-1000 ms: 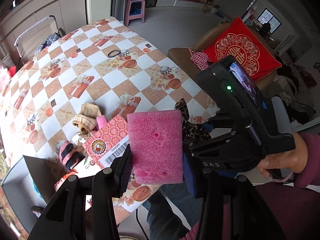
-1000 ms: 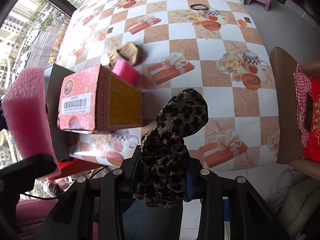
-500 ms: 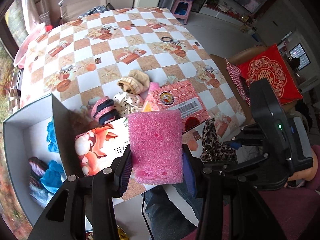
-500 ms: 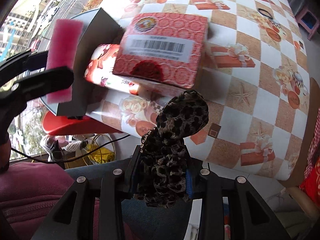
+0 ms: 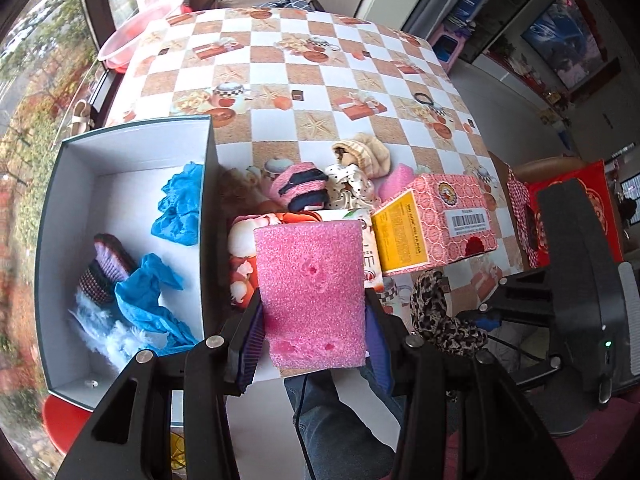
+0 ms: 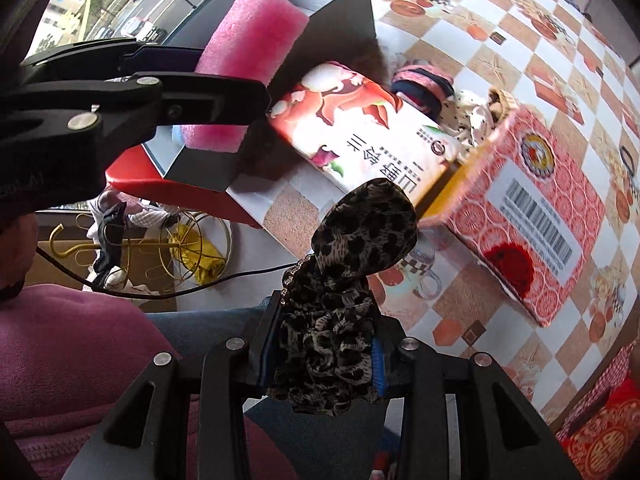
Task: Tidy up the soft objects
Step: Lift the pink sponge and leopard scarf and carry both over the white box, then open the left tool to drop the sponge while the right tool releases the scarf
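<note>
Both grippers have swung leftward along the near table edge, so the open box (image 5: 132, 152), first out of sight, now lies just left of the left gripper (image 5: 314, 344). It pinches a pink sponge (image 5: 312, 292); the right gripper (image 6: 326, 364) pinches a leopard scrunchie (image 6: 344, 280). Both look close to drop-off.

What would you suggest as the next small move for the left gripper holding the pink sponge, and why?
Probably carry the left gripper sideways over the open box before releasing. Its pads clamp the pink sponge, which hangs beside the box's wall, not above the white floor where the blue cloths already lie.
</note>
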`<state>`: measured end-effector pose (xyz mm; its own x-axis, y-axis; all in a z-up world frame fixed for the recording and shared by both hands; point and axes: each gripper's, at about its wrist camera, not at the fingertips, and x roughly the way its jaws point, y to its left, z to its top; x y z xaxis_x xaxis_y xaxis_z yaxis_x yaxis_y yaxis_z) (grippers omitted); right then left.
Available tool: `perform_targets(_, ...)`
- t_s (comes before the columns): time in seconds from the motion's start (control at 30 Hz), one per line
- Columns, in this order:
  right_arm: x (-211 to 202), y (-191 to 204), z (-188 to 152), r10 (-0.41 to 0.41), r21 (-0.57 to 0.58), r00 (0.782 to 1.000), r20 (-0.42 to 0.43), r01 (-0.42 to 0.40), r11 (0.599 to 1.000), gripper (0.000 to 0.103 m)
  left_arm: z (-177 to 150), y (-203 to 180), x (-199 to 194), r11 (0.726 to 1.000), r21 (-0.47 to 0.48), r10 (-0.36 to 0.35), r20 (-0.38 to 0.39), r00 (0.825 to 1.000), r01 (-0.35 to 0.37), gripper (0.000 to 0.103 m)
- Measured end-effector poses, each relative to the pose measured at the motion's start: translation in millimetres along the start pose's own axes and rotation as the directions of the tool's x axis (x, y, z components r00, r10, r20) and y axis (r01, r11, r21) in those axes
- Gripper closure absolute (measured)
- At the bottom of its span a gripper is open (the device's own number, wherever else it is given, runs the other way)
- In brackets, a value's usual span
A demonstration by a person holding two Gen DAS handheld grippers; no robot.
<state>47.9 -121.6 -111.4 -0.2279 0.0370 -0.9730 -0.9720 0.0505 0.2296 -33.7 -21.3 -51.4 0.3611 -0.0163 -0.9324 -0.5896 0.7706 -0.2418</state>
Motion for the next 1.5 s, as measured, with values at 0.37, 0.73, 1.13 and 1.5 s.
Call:
perform_targets(0.37,-2,31,34,-0.003,-0.162,1.0,-0.016,0.0,0.987,0.065,-18,40,-18,0.981,-0.184,0.064,0.051,0.997,-0.053,0.053)
perform_targets(0.73,6,75,64,0.008,-0.321,0.999,-0.05,-0.024,0.947,0.065,-49,82,-35,0.922,-0.367,0.155,0.068,0.986,-0.12,0.053)
perform_targets(1.13,7,117,120,0.065,-0.366,0.998,-0.01,-0.064,0.929,0.065,-73,147,-50,0.806,-0.558,0.269,0.047,0.962,-0.198,0.053)
perform_targets(1.5,-1,119,167,0.083,-0.327,0.996,0.034,-0.067,0.943,0.065,-71,160,-47,0.777,-0.588,0.296,0.026,0.955,-0.225,0.053)
